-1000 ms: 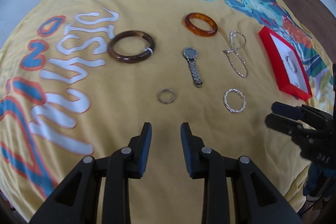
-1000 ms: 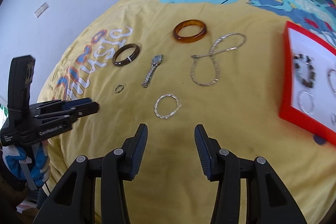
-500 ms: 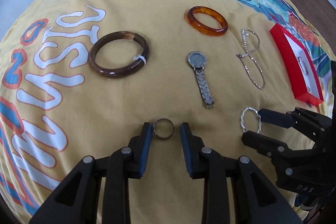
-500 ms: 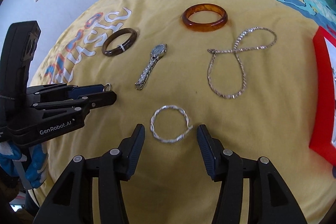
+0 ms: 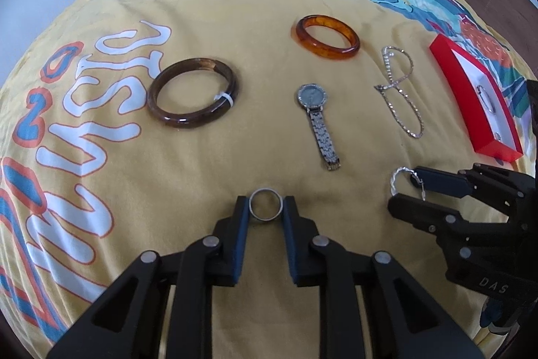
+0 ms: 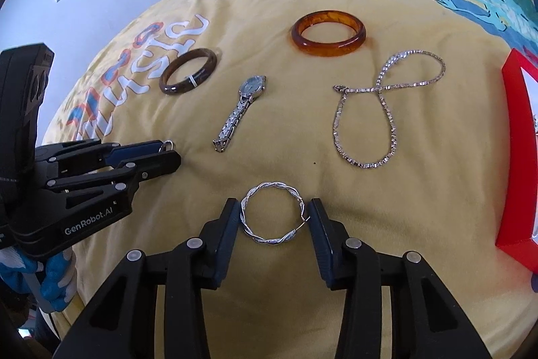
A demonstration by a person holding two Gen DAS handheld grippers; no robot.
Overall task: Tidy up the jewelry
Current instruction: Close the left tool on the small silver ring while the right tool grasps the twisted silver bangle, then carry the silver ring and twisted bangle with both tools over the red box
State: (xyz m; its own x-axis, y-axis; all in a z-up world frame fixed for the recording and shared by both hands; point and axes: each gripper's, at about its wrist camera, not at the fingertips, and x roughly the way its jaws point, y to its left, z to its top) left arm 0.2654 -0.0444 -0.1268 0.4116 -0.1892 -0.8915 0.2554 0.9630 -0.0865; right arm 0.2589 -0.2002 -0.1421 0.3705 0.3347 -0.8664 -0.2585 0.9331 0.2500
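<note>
A small metal ring [image 5: 265, 219] lies on the yellow bedspread [image 5: 235, 63] between the fingertips of my left gripper [image 5: 265, 204]. Its jaws are closing and both pads touch the ring's sides. In the right wrist view the ring [image 6: 168, 142] pokes out of the left gripper [image 6: 168, 153]. A twisted silver hoop [image 6: 269, 240] sits between the fingers of my right gripper [image 6: 274, 214], whose jaws are also closing, with pads against both sides. In the left wrist view the right gripper [image 5: 403, 190] stands at the right with the hoop [image 5: 395, 174].
Further back lie a dark brown bangle [image 5: 188, 121], an amber bangle [image 5: 328, 37], a silver watch [image 5: 312, 96] and a silver chain [image 6: 363, 164]. A red tray [image 5: 460, 96] with jewelry in it sits at the right. A gloved hand shows at the bottom left of the right wrist view.
Both grippers came down and forward onto the bedspread. The left one's fingers closed in on the small ring, and the right one's closed in on the twisted hoop.
</note>
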